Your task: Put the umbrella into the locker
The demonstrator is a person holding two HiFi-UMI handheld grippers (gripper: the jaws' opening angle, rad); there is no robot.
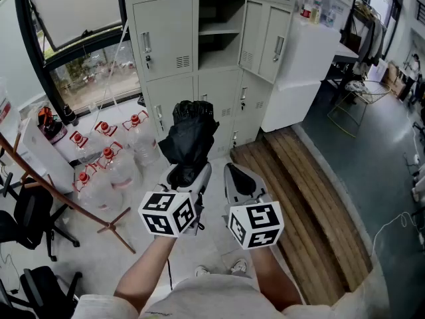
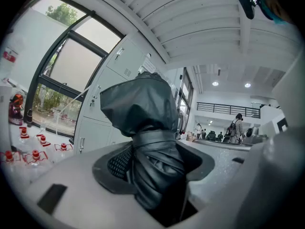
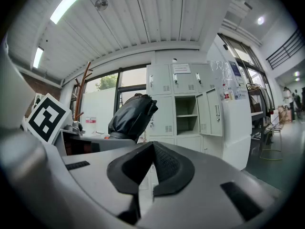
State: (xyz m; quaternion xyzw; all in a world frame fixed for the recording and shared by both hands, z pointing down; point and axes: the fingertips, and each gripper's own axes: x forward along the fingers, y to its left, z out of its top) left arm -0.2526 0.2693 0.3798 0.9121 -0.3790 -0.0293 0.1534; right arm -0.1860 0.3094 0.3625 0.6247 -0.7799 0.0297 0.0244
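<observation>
Nearest the person, the left gripper (image 1: 188, 173) has its fingers clamped on the folded black umbrella (image 1: 189, 133), which sticks out ahead of it. Just beside it, the right gripper (image 1: 240, 178) is empty, fingers together. Beyond both, the locker (image 1: 221, 52) stands with one compartment open.

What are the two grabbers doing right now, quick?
Left gripper: closed on the folded black umbrella.
Right gripper: jaws shut together, holding nothing.
</observation>
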